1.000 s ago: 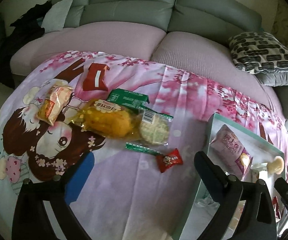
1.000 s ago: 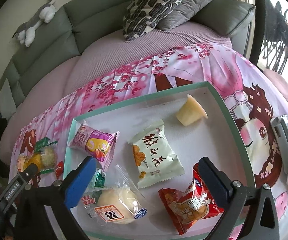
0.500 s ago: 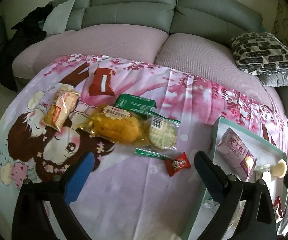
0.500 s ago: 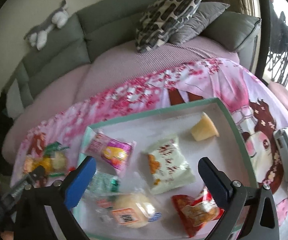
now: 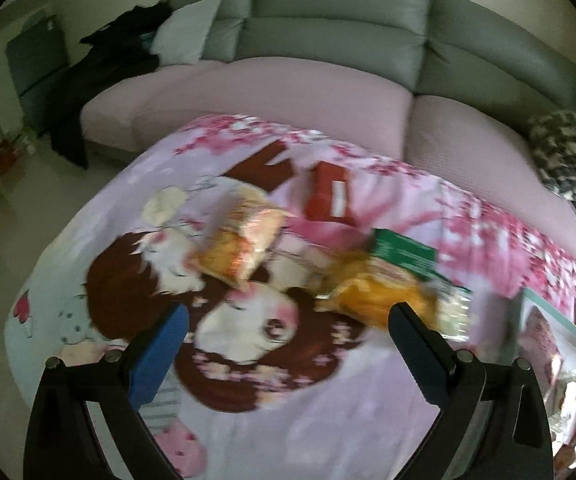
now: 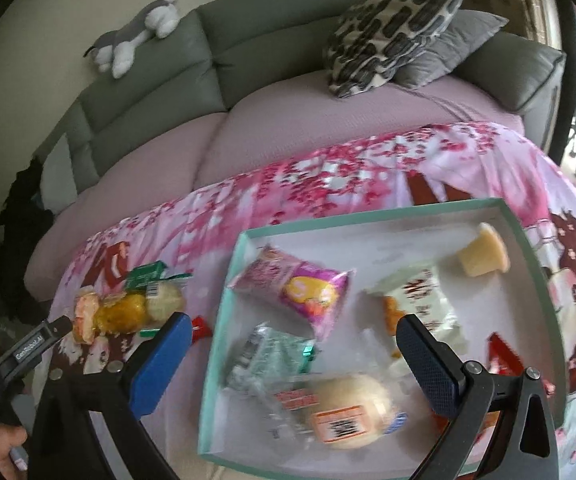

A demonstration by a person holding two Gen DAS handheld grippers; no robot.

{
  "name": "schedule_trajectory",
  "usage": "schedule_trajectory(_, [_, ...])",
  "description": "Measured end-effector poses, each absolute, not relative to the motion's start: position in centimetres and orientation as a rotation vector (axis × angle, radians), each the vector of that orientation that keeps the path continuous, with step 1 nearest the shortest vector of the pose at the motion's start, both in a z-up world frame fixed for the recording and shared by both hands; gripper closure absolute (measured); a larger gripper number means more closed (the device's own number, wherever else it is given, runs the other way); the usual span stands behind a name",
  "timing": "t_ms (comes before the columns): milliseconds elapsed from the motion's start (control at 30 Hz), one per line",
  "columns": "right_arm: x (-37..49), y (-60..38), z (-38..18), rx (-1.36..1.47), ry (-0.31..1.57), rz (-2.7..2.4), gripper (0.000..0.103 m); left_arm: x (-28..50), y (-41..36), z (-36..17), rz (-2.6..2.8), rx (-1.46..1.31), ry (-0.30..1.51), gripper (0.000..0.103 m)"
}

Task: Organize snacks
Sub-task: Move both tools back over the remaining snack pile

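both tools hang spread with nothing between their fingers, the left tool [image 5: 288, 320] over the cartoon cloth [image 5: 272, 420] and the right tool [image 6: 288, 340] above the teal tray [image 6: 224, 312]. loose snacks [image 5: 371, 296] lie at the left tool's two o'clock; the pink packet [image 6: 295, 288] lies at the tray's ten o'clock.

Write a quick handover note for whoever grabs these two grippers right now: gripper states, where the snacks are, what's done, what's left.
Left gripper: open, empty, over the cartoon-print cloth.
Right gripper: open, empty, over the shallow teal-rimmed tray.
Done: tray holds a pink packet, white packet, wrapped pale bun, yellow jelly cup, among others.
Left: red packet, orange packet, yellow cake packet, green packet on the cloth.
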State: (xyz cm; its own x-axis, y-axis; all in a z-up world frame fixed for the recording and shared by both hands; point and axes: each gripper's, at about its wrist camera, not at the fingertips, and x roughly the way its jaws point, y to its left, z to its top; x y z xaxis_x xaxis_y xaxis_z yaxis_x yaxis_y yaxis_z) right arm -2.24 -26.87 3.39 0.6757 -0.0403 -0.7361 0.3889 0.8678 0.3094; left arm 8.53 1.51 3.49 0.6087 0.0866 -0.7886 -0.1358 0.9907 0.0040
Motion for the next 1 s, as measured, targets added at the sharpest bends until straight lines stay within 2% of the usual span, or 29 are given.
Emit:
schedule_trajectory(333, [0.2, -21.9, 2.3, 0.379, 0.876, -0.158, 0.0, 9.0, 7.1, 3.0, 0.183, -0.156, 0.943, 0.003])
schedule_trajectory(1000, [5.1, -17.7, 1.8, 0.343, 0.922, -0.118, 0.0, 12.0, 10.4, 1.7, 0.074, -0.234, 0.945, 0.003])
